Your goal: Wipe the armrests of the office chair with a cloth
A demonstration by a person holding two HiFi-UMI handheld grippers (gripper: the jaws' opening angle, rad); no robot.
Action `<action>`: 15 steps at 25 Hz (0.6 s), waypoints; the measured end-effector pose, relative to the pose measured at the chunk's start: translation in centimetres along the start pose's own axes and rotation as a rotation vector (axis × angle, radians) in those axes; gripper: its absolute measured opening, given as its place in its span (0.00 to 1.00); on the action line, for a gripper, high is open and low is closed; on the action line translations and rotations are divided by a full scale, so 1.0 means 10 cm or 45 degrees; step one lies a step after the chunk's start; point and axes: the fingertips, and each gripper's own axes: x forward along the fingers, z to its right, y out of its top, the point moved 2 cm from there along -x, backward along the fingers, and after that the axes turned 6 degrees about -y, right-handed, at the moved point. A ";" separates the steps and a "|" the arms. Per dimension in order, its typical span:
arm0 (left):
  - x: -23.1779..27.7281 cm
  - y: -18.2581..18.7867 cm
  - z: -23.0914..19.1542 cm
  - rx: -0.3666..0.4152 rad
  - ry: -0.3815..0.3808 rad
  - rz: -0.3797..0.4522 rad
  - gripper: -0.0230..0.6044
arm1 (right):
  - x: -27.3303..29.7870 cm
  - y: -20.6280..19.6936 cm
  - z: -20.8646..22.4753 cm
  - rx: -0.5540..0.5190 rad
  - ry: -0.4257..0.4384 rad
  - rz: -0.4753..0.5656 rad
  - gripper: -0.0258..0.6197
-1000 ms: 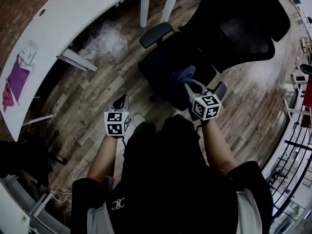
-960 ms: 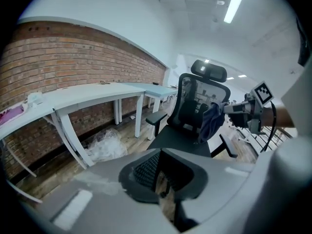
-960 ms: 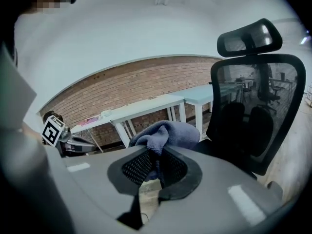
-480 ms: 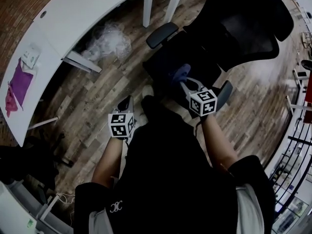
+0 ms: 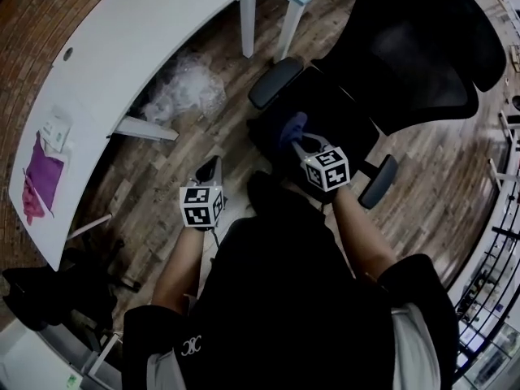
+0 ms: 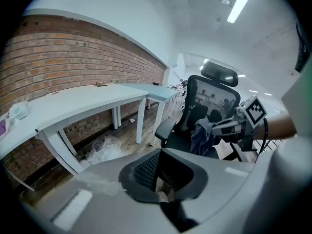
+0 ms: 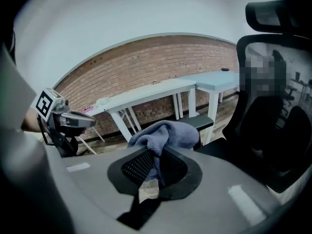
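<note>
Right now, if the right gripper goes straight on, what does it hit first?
The right gripper would probably meet the armrest nearer the desk, just past its cloth; depth is unclear.

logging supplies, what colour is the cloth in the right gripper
Blue-grey cloth, clearest in the right gripper view.

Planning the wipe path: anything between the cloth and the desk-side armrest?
Nothing visible. The cloth, clamped in the right gripper, hangs above the seat. Only bare seat and open air separate it from the desk-side armrest.
</note>
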 end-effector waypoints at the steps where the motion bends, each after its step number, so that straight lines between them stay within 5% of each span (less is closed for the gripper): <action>1: 0.06 0.09 -0.05 -0.010 -0.001 -0.003 0.05 | 0.09 0.03 0.08 0.017 -0.007 -0.015 0.11; 7: 0.41 0.48 -0.27 -0.042 0.016 -0.079 0.05 | 0.69 0.23 0.46 0.094 0.002 -0.105 0.11; 15: 0.76 0.96 -0.34 -0.008 0.028 -0.123 0.05 | 1.46 0.04 0.17 0.053 0.170 -0.240 0.11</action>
